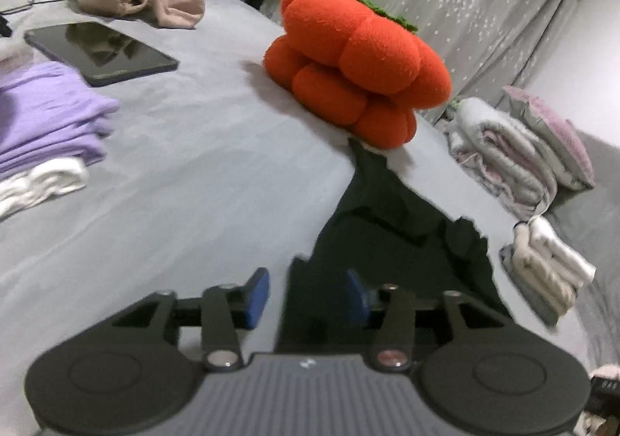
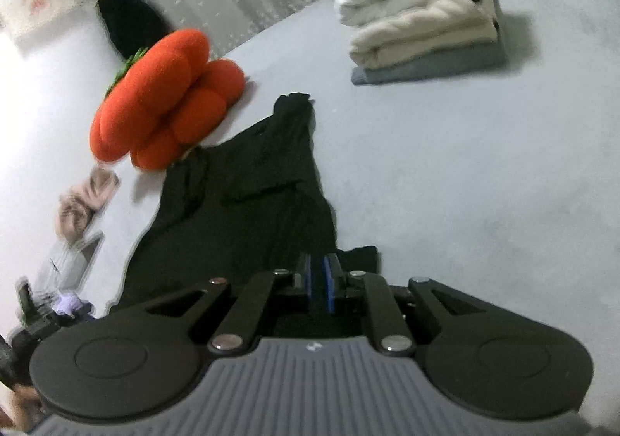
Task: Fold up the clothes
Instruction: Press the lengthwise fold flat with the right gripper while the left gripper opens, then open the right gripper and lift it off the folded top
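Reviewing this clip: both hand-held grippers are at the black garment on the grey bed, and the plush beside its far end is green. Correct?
Not quite: the plush is orange with only a green leafy top, as the left wrist view shows. The rest holds: the left hand-held gripper and right hand-held gripper are at the black garment on the grey bed.

Right gripper (image 2: 317,283) pads nearly closed, pinching near edge of black garment (image 2: 248,199), which spreads ahead on grey bedsheet (image 2: 445,184). Orange plush pumpkin (image 2: 162,99) ahead-left. Folded clothes stack (image 2: 422,17) ahead-right, well apart.
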